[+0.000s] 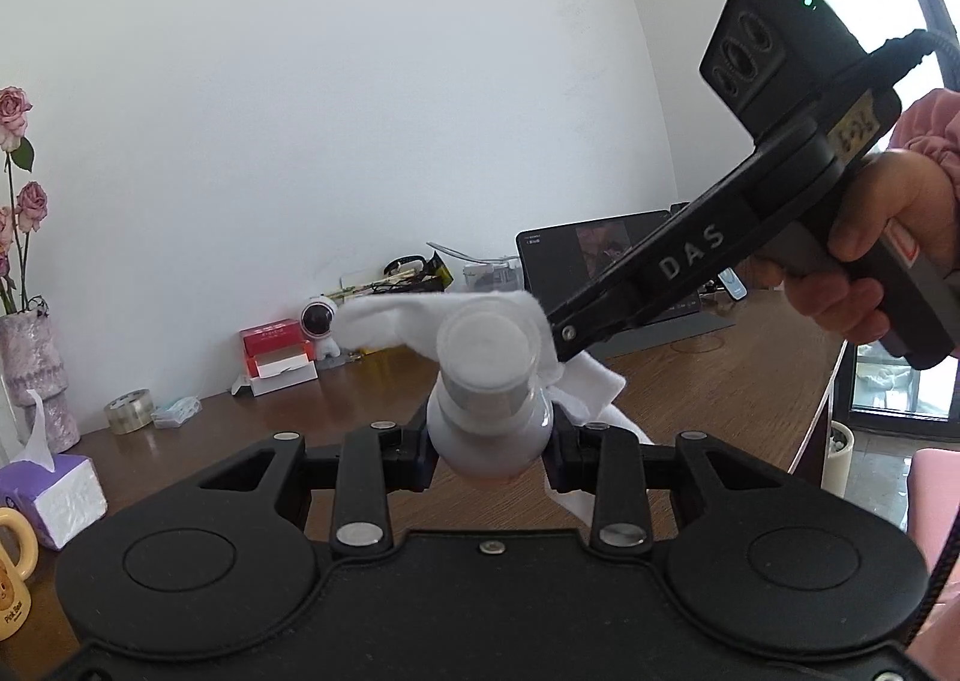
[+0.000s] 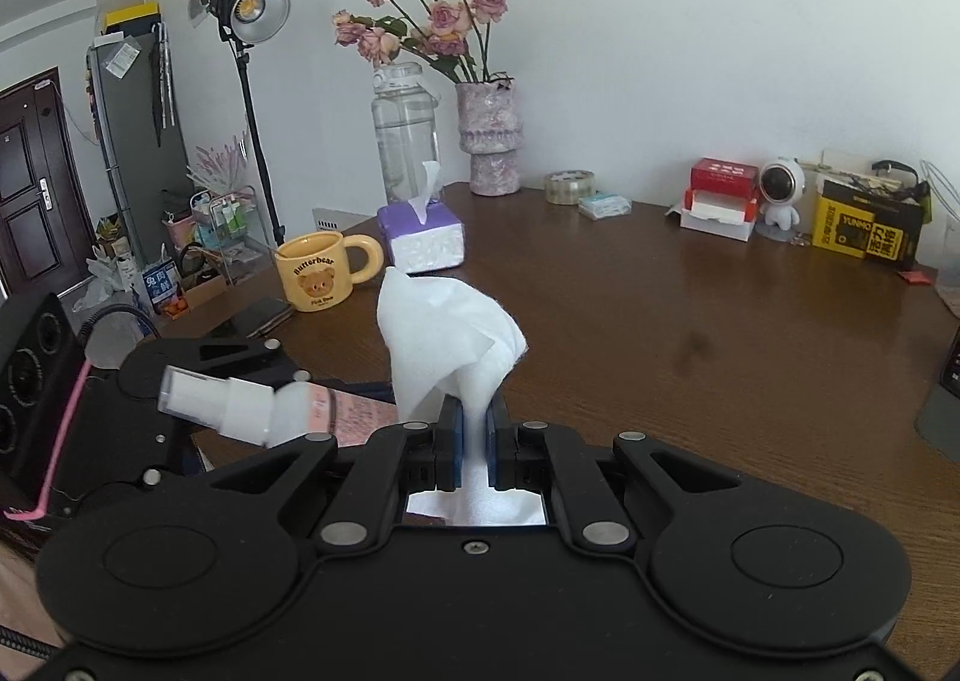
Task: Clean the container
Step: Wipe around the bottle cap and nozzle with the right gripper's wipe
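Observation:
A small white spray bottle with a clear cap (image 1: 489, 393) is clamped in my left gripper (image 1: 489, 450), held above the brown table, cap pointing away from the camera. In the right wrist view the same bottle (image 2: 240, 411) lies tilted at lower left, cap toward the left. My right gripper (image 2: 477, 429) is shut on a white tissue (image 2: 450, 345) that fans up above its blue pads. In the left wrist view the right gripper (image 1: 564, 333) comes in from the upper right, held by a hand (image 1: 864, 255), and the tissue (image 1: 414, 321) drapes behind and around the bottle's cap.
On the wooden table (image 2: 690, 333) stand a purple tissue box (image 2: 423, 237), a yellow bear mug (image 2: 324, 273), a water bottle (image 2: 405, 135), a vase of roses (image 2: 489, 141), tape roll (image 2: 567, 188), red box (image 2: 720, 201), astronaut figure (image 2: 780, 198), yellow-black box (image 2: 867, 231). A tablet (image 1: 600, 255) leans at the back.

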A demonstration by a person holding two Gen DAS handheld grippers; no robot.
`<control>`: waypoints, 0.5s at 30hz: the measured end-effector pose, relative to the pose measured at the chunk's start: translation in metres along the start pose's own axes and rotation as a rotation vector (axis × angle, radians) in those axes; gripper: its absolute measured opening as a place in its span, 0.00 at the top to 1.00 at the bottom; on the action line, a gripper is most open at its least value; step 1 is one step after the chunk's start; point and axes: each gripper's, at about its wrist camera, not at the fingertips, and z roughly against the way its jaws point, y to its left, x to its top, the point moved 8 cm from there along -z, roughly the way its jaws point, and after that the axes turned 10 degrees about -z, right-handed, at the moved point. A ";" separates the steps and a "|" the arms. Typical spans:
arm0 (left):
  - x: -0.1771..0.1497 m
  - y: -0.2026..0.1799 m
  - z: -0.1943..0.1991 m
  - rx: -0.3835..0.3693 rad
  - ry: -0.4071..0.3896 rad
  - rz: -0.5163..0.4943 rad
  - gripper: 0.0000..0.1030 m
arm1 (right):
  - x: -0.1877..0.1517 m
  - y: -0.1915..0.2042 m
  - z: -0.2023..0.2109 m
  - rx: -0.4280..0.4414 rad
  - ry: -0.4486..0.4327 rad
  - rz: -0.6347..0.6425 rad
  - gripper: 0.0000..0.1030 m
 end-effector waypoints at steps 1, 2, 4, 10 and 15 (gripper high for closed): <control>0.001 -0.001 0.001 0.000 -0.002 -0.003 0.68 | -0.002 -0.002 -0.003 -0.006 0.006 -0.004 0.93; 0.001 -0.003 0.003 0.002 -0.001 -0.007 0.68 | -0.003 -0.004 -0.004 -0.009 0.009 -0.007 0.93; 0.000 -0.003 0.002 0.004 0.008 -0.008 0.68 | -0.004 -0.003 -0.005 -0.003 0.009 -0.010 0.93; -0.005 -0.010 0.004 0.012 0.041 -0.005 0.68 | -0.002 0.021 0.010 0.041 -0.024 0.049 0.93; -0.009 -0.010 -0.001 0.014 0.053 -0.004 0.68 | -0.002 0.048 0.023 0.095 -0.033 0.114 0.93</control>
